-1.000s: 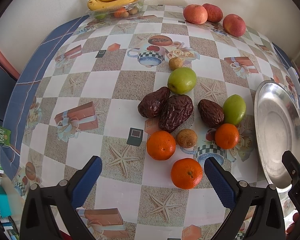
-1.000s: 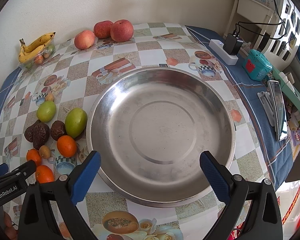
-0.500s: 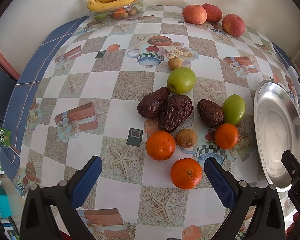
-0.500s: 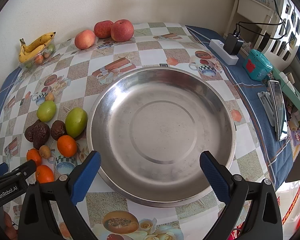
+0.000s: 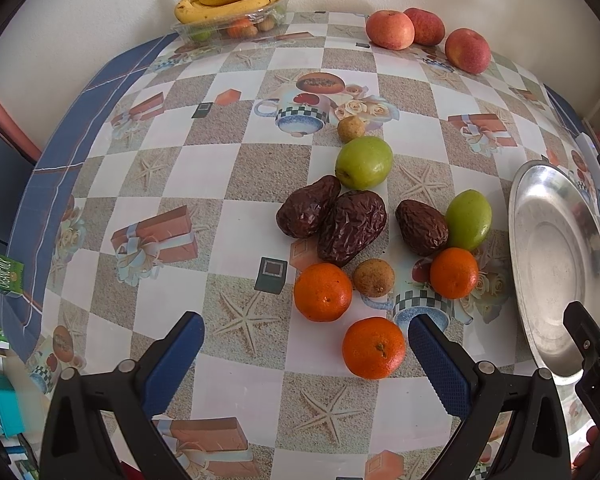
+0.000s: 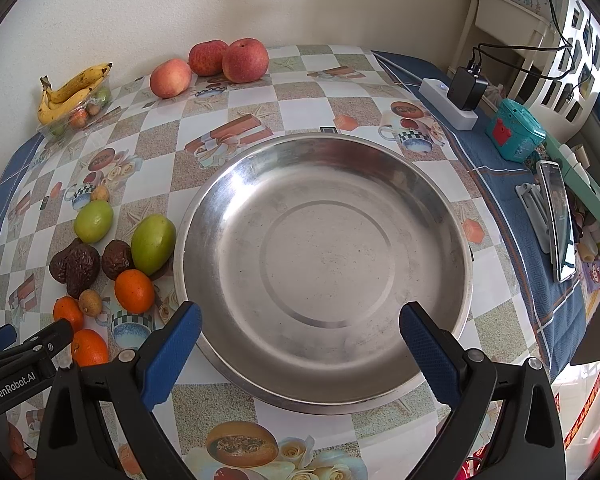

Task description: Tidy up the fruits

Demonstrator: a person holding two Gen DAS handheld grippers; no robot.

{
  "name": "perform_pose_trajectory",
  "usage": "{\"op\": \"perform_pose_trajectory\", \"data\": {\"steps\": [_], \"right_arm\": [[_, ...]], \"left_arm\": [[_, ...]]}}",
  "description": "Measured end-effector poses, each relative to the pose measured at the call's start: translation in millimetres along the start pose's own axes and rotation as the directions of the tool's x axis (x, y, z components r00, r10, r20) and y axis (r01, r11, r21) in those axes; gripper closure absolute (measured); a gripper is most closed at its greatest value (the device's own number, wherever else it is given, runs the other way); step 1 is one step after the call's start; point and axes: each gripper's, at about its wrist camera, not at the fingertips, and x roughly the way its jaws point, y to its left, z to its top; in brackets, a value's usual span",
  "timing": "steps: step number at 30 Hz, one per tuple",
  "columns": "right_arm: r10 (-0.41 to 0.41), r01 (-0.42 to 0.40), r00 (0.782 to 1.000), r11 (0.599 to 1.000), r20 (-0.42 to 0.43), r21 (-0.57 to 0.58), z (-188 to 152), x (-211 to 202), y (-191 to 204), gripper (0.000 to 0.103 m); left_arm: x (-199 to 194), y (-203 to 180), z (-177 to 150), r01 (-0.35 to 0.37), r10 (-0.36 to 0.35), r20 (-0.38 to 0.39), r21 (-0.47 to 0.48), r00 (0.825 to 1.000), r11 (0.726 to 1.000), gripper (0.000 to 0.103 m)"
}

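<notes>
Hovering low over the table (image 5: 100, 152), left gripper (image 5: 306, 344) has its jaws spread wide, nothing between the blue pads. Nearest fruit is an orange (image 5: 374, 348), just ahead of the right-hand pad, not touching it. Next back: a second orange (image 5: 323, 292), a small brown round fruit (image 5: 373, 278) beside it, and a third orange (image 5: 454, 273) off to the right. Behind those, three dark wrinkled fruits: two touching each other (image 5: 350, 228), one apart (image 5: 421, 227) pressed against a green fruit (image 5: 468, 220). Further back, another green fruit (image 5: 364, 163), with a second small brown fruit (image 5: 351, 129) just beyond it.

Right gripper (image 6: 300, 328) is also wide open and empty, hanging over the near rim of the steel bowl (image 6: 452, 224). Bowl is empty and sits just right of the fruit cluster; the nearest green fruit looks to be touching or almost touching its left rim, can't tell which.

Far edge of table, by the wall: three red apples (image 5: 424, 36) in a loose row, and bananas (image 5: 228, 0) lying on top of a clear plastic tray (image 5: 204, 32) holding a few small fruits.

Right of the bowl, on blue cloth: white power strip (image 6: 448, 104) with black adapter plugged in, teal box (image 6: 516, 136), phone (image 6: 558, 220).
</notes>
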Motion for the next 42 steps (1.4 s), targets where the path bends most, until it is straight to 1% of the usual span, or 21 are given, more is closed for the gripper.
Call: {"op": "perform_pose_trajectory", "data": {"steps": [16, 23, 25, 26, 28, 30, 33, 35, 37, 38, 39, 41, 42], "right_arm": [[0.000, 0.000, 1.000, 1.000, -0.001, 0.000, 0.0, -0.1, 0.4, 0.004], [0.000, 0.000, 1.000, 1.000, -0.001, 0.000, 0.0, 0.1, 0.8, 0.004], [0.001, -0.001, 1.000, 1.000, -0.001, -0.001, 0.2, 0.2, 0.8, 0.004], [0.002, -0.002, 1.000, 1.000, -0.001, -0.002, 0.3, 0.2, 1.4, 0.004], [0.012, -0.012, 1.000, 1.000, 0.001, -0.005, -0.8, 0.6, 3.0, 0.004], [0.056, -0.056, 0.998, 0.998, 0.002, -0.006, -0.9, 0.6, 7.8, 0.004], [0.152, -0.152, 0.988, 0.988, -0.007, -0.016, -2.8, 1.8, 24.3, 0.004], [0.199, -0.199, 0.980, 0.979, -0.011, -0.033, -3.4, 3.2, 36.3, 0.004], [0.237, -0.237, 0.971, 0.970, -0.017, -0.054, -4.9, 4.9, 49.0, 0.004], [0.251, -0.252, 0.968, 0.966, -0.022, -0.062, -4.8, 6.1, 54.5, 0.004], [0.268, -0.269, 0.963, 0.960, -0.031, -0.071, -6.0, 7.8, 61.7, 0.004], [0.294, -0.298, 0.954, 0.951, -0.054, -0.082, -7.0, 12.2, 72.7, 0.004], [0.309, -0.314, 0.949, 0.945, -0.067, -0.086, -7.8, 13.6, 77.2, 0.004]], "left_arm": [[-1.9, 2.3, 2.0, 0.002, -0.002, 0.019, -0.014, 1.000, 1.000, 0.000], [-3.1, 2.8, 4.5, 0.006, -0.006, 0.047, 0.001, 0.999, 1.000, 0.000], [-6.1, 7.7, 7.6, -0.008, 0.008, 0.081, 0.005, 0.997, 1.000, 0.000], [-10.5, 12.7, 9.6, -0.022, 0.022, 0.131, -0.003, 0.991, 1.000, 0.000], [-15.4, 20.1, 11.7, -0.032, 0.033, 0.188, -0.012, 0.982, 0.999, 0.000], [-16.9, 29.3, 15.3, -0.045, 0.050, 0.209, -0.028, 0.977, 0.999, 0.000], [-14.9, 41.3, 19.9, -0.032, 0.041, 0.221, -0.044, 0.974, 0.999, 0.000], [-10.6, 46.3, 21.6, -0.033, 0.043, 0.208, -0.052, 0.977, 0.998, 0.000], [-4.8, 52.8, 21.8, 0.002, 0.009, 0.168, -0.065, 0.986, 0.998, 0.000], [-1.1, 57.2, 21.3, 0.023, -0.011, 0.135, -0.090, 0.991, 0.996, 0.000], [3.5, 63.3, 21.1, 0.061, -0.048, 0.100, -0.128, 0.994, 0.990, 0.000], [8.8, 68.2, 19.7, 0.119, -0.107, 0.075, -0.170, 0.991, 0.978, 0.000], [11.1, 68.6, 18.7, 0.133, -0.123, 0.068, -0.180, 0.990, 0.975, 0.000]]}}
